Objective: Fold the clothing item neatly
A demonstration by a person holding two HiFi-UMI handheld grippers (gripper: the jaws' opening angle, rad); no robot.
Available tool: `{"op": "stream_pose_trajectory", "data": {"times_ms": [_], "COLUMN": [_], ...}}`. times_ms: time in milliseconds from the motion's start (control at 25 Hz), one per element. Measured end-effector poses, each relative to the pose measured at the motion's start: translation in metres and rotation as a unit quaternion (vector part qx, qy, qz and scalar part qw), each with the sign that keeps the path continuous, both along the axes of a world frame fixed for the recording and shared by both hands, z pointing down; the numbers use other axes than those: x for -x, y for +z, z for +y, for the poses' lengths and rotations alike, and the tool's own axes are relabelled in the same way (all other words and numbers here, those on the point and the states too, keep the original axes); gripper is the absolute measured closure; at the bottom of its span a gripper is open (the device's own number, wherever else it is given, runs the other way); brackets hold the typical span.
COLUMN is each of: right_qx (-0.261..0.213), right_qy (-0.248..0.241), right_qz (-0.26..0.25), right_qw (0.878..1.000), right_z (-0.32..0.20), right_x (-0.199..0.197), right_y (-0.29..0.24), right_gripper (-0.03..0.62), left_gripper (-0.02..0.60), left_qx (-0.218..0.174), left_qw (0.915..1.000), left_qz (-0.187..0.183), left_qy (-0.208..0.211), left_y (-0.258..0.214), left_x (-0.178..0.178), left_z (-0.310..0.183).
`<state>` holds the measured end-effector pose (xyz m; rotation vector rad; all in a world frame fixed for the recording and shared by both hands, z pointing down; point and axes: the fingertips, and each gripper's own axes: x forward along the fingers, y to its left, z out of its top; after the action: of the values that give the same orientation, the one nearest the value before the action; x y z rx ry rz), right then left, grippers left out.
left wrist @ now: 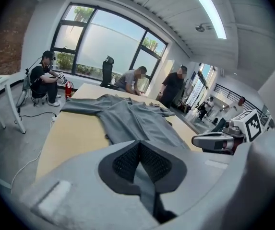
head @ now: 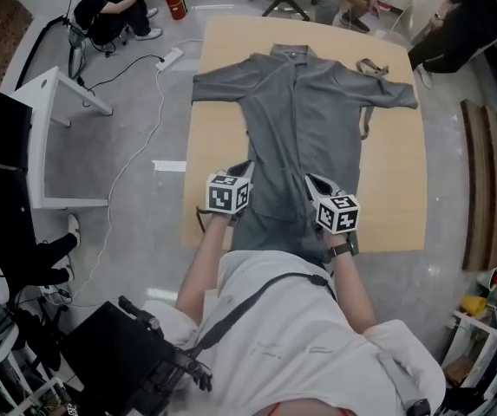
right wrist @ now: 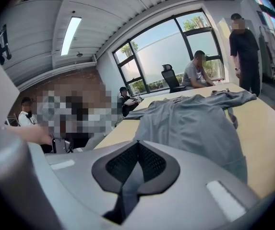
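at lower centre, the left gripper (head: 243, 168) and right gripper (head: 311, 180) each pinch the lower edge of the grey garment (head: 304, 111) (spread flat) on the tan table (head: 400, 189).

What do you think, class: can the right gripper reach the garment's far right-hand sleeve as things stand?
Probably not yet. The right gripper is shut on the near hem of the grey garment, so it is occupied, and the sleeve lies at the far end of the table. Nothing else lies in the way.
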<state>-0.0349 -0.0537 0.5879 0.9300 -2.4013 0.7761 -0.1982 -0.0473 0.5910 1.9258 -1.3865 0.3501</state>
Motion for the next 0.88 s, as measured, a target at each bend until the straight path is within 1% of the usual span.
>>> {"op": "stream_pose_trajectory", "data": {"times_ms": [120,240,320,440,560,600,680,720,800,880], "right_qx": [0.009,0.012,0.009,0.017,0.036,0.042,0.053,0.055,0.056,0.056], "right_qy": [0.001,-0.010,-0.024,-0.039,-0.046,-0.046,-0.045,-0.047,-0.054,-0.062], "right_qz": [-0.002,-0.005,-0.004,-0.003,0.003,0.004,0.002,0.001,0.001,0.000], "right_qw": [1.000,1.000,1.000,0.999,0.998,0.998,0.998,0.997,0.997,0.996], "right_z": [-0.011,-0.014,-0.022,-0.030,-0.036,-0.037,-0.041,-0.044,-0.048,-0.051], "right_x": [0.027,0.051,0.063,0.069,0.063,0.060,0.060,0.062,0.068,0.074], "right_y": [0.003,0.002,0.003,0.013,0.026,0.030,0.036,0.037,0.036,0.036], "right_gripper": [0.588,0.588,0.588,0.588,0.588,0.588,0.588,0.588,0.588,0.588], "left_gripper": [0.580,0.580,0.580,0.579,0.578,0.571,0.507,0.489,0.480,0.479], "left_qx": [0.015,0.035,0.044,0.047,0.046,0.048,0.061,0.068,0.077,0.079], "left_qw": [0.9997,0.9977,0.9948,0.9894,0.9826,0.9803,0.9776,0.9769,0.9743,0.9687], "left_qz": [-0.001,-0.004,-0.014,-0.029,-0.044,-0.051,-0.059,-0.057,-0.044,-0.031], "left_qy": [-0.017,-0.058,-0.090,-0.134,-0.175,-0.185,-0.193,-0.194,-0.207,-0.233], "left_y": [0.010,0.024,0.034,0.052,0.065,0.070,0.082,0.090,0.105,0.115], "left_x": [0.037,0.080,0.110,0.152,0.190,0.202,0.224,0.234,0.253,0.270], "left_z": [-0.002,-0.003,-0.014,-0.038,-0.065,-0.072,-0.089,-0.099,-0.119,-0.138]}}
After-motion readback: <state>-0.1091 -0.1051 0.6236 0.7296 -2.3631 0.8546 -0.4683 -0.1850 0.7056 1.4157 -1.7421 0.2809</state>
